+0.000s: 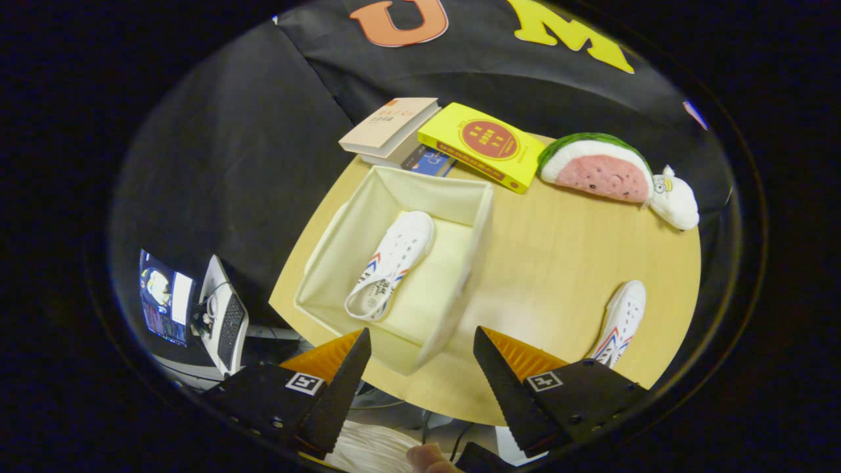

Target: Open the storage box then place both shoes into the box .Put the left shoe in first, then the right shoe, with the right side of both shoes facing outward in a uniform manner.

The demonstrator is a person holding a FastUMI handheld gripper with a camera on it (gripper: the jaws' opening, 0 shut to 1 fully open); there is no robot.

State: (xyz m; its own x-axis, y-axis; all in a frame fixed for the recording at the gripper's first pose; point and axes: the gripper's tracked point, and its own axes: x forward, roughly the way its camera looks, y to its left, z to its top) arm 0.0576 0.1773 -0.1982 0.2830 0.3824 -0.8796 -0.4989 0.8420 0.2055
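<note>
An open cream fabric storage box [341,236] stands on the round wooden table [552,263], beyond my fingers. One white shoe [391,264] with red and blue stripes lies on its side inside the box. A second white shoe [621,323] lies on the table to the right, just beyond my right finger. My gripper [420,348] hovers open above the table's near edge, with the box's near corner showing between its fingers. Nothing is held.
Behind the box lie a stack of books [394,128] and a yellow book [489,146]. A watermelon-slice plush [598,167] and a small white plush [677,200] sit at the far right. A screen and device [190,309] stand off the table, lower left.
</note>
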